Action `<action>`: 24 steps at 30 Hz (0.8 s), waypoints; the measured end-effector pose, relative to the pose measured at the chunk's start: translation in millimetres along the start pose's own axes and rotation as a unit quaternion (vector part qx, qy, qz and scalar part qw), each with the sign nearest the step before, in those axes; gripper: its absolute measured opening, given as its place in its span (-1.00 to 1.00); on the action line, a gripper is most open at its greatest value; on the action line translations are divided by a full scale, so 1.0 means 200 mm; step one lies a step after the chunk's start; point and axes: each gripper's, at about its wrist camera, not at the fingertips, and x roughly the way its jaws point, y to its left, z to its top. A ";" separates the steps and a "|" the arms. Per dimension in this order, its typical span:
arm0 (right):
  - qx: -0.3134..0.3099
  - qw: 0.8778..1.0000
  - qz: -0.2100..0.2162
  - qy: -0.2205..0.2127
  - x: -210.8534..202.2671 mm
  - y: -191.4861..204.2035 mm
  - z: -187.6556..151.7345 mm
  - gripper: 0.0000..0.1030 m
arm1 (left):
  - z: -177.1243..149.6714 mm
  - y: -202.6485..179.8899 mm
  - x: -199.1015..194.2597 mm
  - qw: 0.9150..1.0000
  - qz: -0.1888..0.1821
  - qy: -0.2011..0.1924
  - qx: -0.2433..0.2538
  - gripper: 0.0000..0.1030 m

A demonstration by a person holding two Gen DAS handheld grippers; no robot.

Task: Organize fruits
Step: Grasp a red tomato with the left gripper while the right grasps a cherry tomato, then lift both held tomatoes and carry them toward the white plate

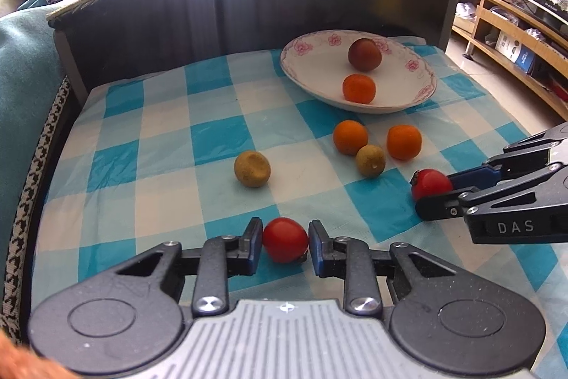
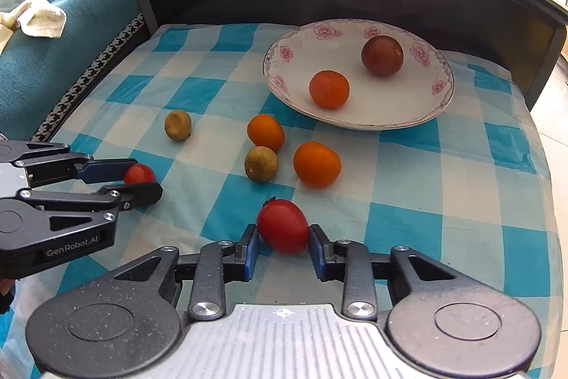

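My left gripper (image 1: 285, 242) is shut on a small red tomato (image 1: 285, 239) just above the checked cloth; it shows in the right wrist view (image 2: 140, 182) at the left. My right gripper (image 2: 283, 242) is shut on another red tomato (image 2: 283, 225), seen in the left wrist view (image 1: 430, 184) at the right. A white floral plate (image 1: 312, 66) holds an orange (image 1: 359, 89) and a dark brown fruit (image 1: 364, 54). Two oranges (image 1: 350, 137) (image 1: 404, 142) and two green-brown fruits (image 1: 370, 160) (image 1: 252, 168) lie on the cloth between the grippers and the plate.
A blue and white checked cloth (image 1: 159, 144) covers the table. A dark curved wall (image 1: 213, 9) stands behind the plate. A teal sofa (image 2: 71, 34) lies to the left. Wooden shelving (image 1: 514, 38) stands at the right.
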 end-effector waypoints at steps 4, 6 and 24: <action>0.010 1.000 0.004 0.001 -0.02 -0.01 -0.01 -0.54 | 0.00 -0.01 0.00 1.000 0.001 -0.002 0.010 -0.29; 0.011 1.000 0.006 0.000 -0.04 -0.02 -0.02 -0.54 | -0.01 0.00 0.02 1.000 -0.002 0.002 0.009 -0.28; 0.006 1.000 0.010 -0.007 -0.09 -0.04 -0.05 -0.54 | 0.00 -0.12 0.00 0.999 -0.029 0.019 0.030 -0.30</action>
